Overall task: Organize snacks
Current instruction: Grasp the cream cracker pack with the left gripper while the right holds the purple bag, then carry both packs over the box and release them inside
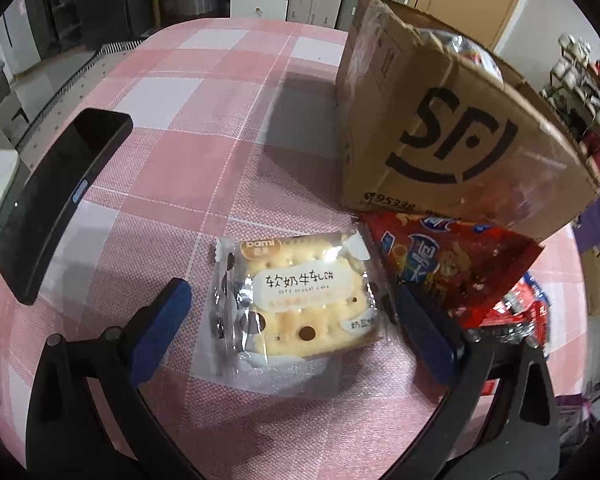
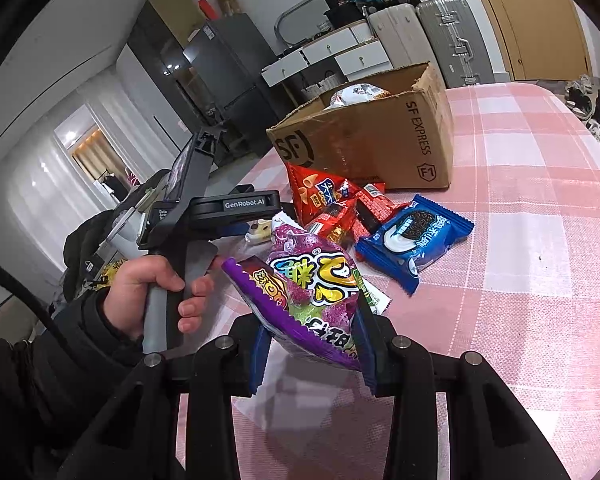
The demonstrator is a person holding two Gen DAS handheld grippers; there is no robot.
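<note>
Jaws of the left gripper [image 1: 288,312] stand wide open around a clear-wrapped cream biscuit packet [image 1: 296,300] lying on the pink checked tablecloth [image 1: 204,92] near the brown cardboard box [image 1: 440,128], apparently not touching it, while the right gripper [image 2: 314,344] pinches a purple snack bag [image 2: 312,292] above the cloth.

L tool [image 1: 290,312] agape, R tool [image 2: 314,344] clamped

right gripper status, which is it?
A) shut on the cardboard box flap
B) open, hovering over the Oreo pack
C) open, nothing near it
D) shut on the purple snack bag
D: in the right wrist view the right gripper has both fingers pressed against the purple snack bag, which is lifted off the pink checked tablecloth.
</note>
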